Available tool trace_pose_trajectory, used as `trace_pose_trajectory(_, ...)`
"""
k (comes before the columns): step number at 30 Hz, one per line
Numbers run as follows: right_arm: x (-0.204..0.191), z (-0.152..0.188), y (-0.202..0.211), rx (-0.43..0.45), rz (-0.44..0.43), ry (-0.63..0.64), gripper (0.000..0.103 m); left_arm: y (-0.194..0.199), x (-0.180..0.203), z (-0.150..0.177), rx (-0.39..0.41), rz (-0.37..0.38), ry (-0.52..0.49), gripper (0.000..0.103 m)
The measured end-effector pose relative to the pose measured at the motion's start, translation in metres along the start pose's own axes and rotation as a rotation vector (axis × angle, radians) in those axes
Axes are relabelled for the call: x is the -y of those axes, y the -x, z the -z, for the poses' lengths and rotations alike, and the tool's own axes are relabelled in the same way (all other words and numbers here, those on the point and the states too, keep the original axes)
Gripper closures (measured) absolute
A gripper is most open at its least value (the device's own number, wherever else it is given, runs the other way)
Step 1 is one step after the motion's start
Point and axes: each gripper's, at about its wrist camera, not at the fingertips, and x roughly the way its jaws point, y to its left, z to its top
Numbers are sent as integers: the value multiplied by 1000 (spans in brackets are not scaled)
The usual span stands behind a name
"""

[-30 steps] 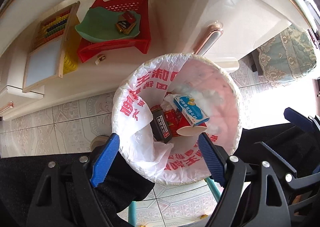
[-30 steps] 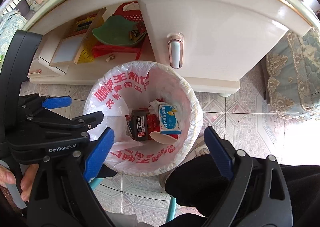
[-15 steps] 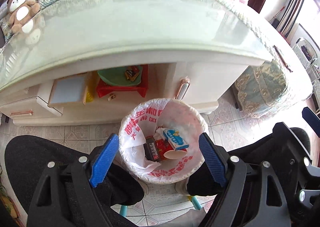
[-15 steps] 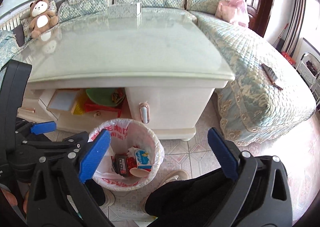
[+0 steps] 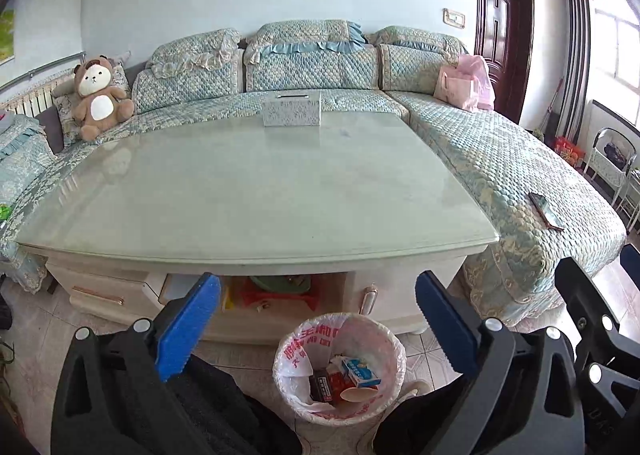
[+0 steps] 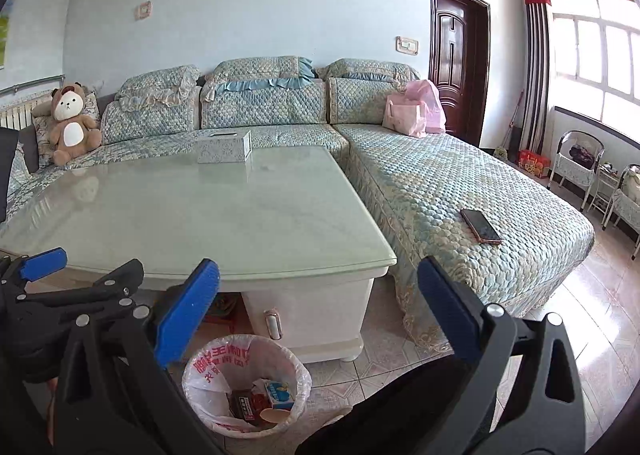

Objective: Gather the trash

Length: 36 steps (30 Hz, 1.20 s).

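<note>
A round trash bin (image 5: 380, 339) lined with a white bag with red print stands on the floor in front of the coffee table; it also shows in the right wrist view (image 6: 208, 371). Inside lie a blue-and-white carton (image 5: 360, 371), a dark box (image 5: 321, 387), red packaging and a paper cup (image 5: 355, 394). My left gripper (image 5: 316, 319) is open and empty, raised well above the bin. My right gripper (image 6: 316, 315) is open and empty, also high above it. The left gripper shows at the left of the right wrist view (image 6: 44, 263).
A glass-topped coffee table (image 5: 256, 191) carries a tissue box (image 5: 292, 113). A quilted corner sofa (image 6: 440, 183) holds a teddy bear (image 5: 98, 99), pink bags (image 5: 466, 85) and a phone (image 6: 480, 225). A red basket sits in the table's open shelf (image 5: 280, 293). Chairs (image 6: 576, 163) stand at the right.
Both grippers have lifted and tilted up from looking straight down into the bin. The bin has shrunk to the bottom of both views and the table top and sofa have come into view.
</note>
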Motion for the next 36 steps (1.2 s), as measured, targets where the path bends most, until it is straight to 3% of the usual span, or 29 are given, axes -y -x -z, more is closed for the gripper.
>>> trace_pose_trajectory(4, 2, -8, 16, 50, 12, -7, 6, 17, -3, -9, 28, 25, 26, 7)
trace_pose_trajectory(10, 3, -13, 28, 84, 6, -29, 6, 39, -4, -16, 74, -18, 37, 7)
trace_pose_trajectory(36, -8, -16, 41, 127, 29, -23, 6, 50, -12, -18, 74, -27, 81, 7)
